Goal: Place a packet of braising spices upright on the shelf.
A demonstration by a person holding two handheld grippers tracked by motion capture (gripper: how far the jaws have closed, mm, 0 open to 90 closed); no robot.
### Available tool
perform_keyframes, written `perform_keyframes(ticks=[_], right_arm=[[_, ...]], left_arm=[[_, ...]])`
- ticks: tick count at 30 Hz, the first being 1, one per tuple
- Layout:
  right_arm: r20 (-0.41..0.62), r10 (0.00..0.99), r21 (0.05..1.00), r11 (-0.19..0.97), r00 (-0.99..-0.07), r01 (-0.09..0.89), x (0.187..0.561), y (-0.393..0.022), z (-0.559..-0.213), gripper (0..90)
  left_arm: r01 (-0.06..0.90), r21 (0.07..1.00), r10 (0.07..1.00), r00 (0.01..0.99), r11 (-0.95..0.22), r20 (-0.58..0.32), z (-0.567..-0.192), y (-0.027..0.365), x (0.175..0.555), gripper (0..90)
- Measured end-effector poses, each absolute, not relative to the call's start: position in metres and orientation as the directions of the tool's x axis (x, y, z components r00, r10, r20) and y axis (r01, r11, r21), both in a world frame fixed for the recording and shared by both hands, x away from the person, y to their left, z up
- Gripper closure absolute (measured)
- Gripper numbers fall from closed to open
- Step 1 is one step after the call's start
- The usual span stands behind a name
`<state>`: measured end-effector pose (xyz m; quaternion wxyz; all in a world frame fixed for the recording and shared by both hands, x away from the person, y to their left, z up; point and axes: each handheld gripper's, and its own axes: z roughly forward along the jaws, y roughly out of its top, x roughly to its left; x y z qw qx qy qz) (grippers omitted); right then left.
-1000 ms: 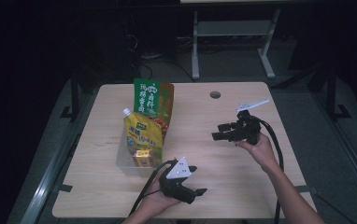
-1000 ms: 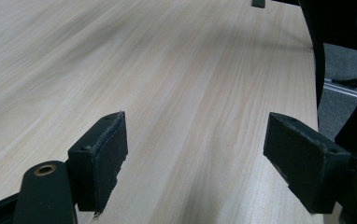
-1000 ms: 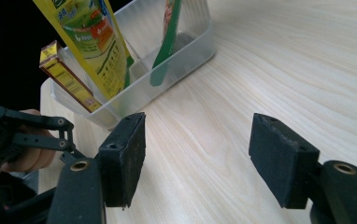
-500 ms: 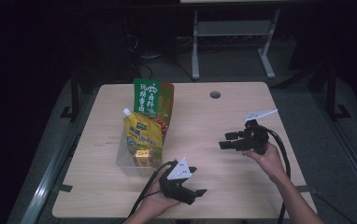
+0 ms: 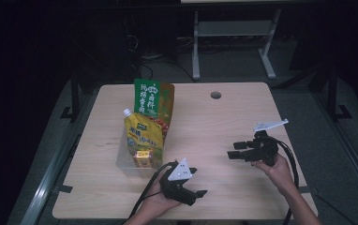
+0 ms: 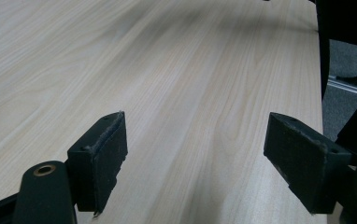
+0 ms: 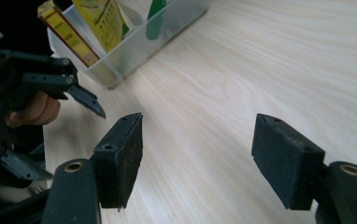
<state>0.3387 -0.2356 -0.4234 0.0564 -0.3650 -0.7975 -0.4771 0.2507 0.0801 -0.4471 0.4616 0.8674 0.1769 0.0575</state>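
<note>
My left gripper (image 5: 198,183) rests near the table's front edge, a hand around it, jaws open and pointing right. In the left gripper view my left gripper (image 6: 195,158) has only bare wood between its pads. My right gripper (image 5: 234,151) hovers at the right side of the table, jaws open and pointing left toward a clear plastic bin (image 5: 123,161). The bin holds a green pouch (image 5: 151,101), a yellow spouted pouch (image 5: 142,131) and a small yellow box (image 5: 144,159). In the right gripper view my right gripper (image 7: 197,158) is empty, with the bin (image 7: 134,42) ahead at the upper left.
The light wooden table (image 5: 242,112) has a round cable hole (image 5: 215,95) near its back edge. A metal desk frame (image 5: 233,33) stands on the dark floor behind the table. A hand (image 7: 32,109) holding the other gripper is at the left of the right gripper view.
My right gripper has moved toward the front edge of the table and a little to the right, still open. The left gripper and the bin have stayed put.
</note>
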Motion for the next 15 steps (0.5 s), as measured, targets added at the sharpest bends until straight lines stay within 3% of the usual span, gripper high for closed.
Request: perform_keyframes(ticks=[15], right_arm=[[0.451,0.546,0.715,0.252,-0.706,0.652,0.303,-0.253,-0.440,31.2]], left_arm=[[0.248,0.816,0.357,0.932,-0.523,-0.054,-0.447,0.079,0.249,20.9]])
